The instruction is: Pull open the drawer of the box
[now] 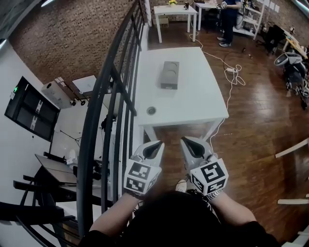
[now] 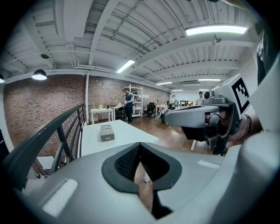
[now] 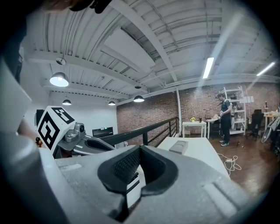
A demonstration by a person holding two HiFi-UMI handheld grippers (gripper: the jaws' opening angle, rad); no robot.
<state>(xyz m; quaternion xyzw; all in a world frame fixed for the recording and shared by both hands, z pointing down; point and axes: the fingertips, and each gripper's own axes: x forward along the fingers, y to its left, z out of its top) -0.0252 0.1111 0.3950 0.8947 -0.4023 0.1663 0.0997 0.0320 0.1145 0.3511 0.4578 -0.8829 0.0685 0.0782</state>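
Note:
A small grey box [image 1: 170, 75] lies flat on the far half of a white table [image 1: 198, 103], its drawer front facing me and closed. I also see the box [image 2: 106, 132] in the left gripper view and, further off, the box [image 3: 179, 146] in the right gripper view. My left gripper [image 1: 157, 144] and right gripper [image 1: 185, 141] hover side by side over the floor, short of the table's near edge and well apart from the box. Both have their jaws closed with nothing between them, as the left gripper [image 2: 140, 147] and right gripper [image 3: 139, 151] show up close.
A black metal railing [image 1: 112, 91] runs along the table's left side. A small round object [image 1: 151, 110] sits near the table's front left corner. A white cable [image 1: 232, 72] trails over the wooden floor at right. A person [image 1: 229, 19] stands by another white table [image 1: 175, 10] at the back.

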